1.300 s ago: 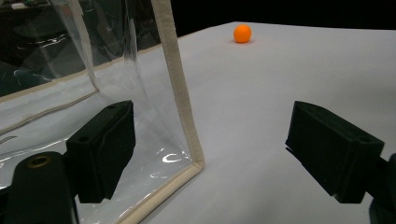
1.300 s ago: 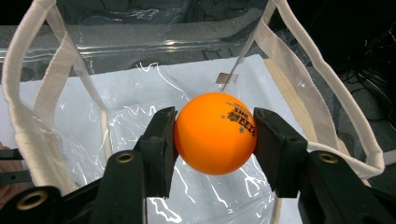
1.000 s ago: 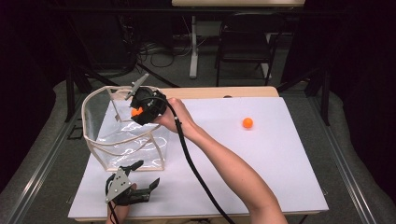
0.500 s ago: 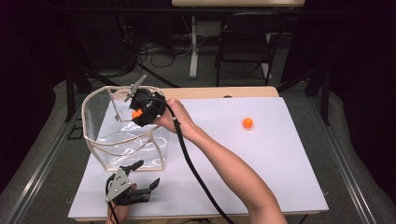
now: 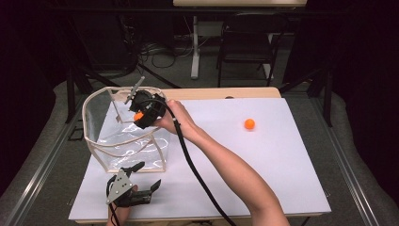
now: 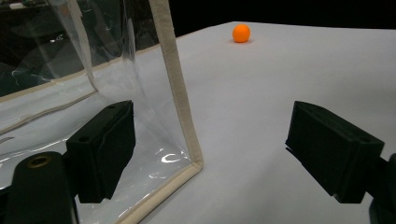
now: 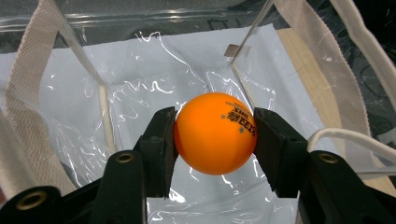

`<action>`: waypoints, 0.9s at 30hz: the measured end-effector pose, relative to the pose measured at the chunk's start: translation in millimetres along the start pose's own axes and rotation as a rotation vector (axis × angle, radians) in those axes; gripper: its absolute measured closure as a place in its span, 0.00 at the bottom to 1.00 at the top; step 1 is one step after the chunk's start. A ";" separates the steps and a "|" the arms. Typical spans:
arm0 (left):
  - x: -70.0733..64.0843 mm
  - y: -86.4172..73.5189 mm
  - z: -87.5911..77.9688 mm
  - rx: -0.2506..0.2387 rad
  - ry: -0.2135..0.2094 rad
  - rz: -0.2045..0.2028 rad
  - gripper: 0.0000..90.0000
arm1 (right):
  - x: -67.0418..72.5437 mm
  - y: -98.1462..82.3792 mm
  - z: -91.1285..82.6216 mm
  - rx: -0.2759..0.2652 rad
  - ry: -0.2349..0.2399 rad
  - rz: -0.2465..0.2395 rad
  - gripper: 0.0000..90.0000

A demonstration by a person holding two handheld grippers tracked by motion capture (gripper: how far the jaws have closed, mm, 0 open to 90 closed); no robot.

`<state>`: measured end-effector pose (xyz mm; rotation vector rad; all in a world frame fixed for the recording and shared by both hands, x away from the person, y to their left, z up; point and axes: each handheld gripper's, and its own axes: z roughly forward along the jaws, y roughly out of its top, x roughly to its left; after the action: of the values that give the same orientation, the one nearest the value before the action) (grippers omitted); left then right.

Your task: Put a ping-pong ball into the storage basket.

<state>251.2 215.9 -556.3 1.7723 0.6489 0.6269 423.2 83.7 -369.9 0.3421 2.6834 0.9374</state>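
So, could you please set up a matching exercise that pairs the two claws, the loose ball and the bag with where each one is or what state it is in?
Things:
1. right claw
2. left claw
3. loose orange ball
4. clear bag

States or places:
A. lies alone on the white table top
B. stands open-topped at the table's left
C. shut on an orange ball over the bag's opening
D. open, low on the table by the bag's near corner

Pairs: 1-C, 2-D, 3-A, 4-B
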 end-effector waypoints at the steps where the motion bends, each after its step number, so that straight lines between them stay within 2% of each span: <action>1: -0.1 0.0 0.0 -0.001 0.000 0.000 0.18 | 0.3 0.0 1.0 0.006 0.001 0.000 0.57; 9: -0.3 0.0 -0.3 -0.005 -0.001 -0.003 0.17 | 2.4 0.4 5.3 0.034 0.010 -0.005 0.57; 27: 0.0 -0.1 0.3 0.000 -0.006 0.001 0.17 | 4.4 2.7 7.4 0.059 0.024 -0.020 0.56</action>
<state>251.4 215.7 -556.5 1.7738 0.6443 0.6220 421.9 91.3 -374.5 0.3176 2.7357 0.8631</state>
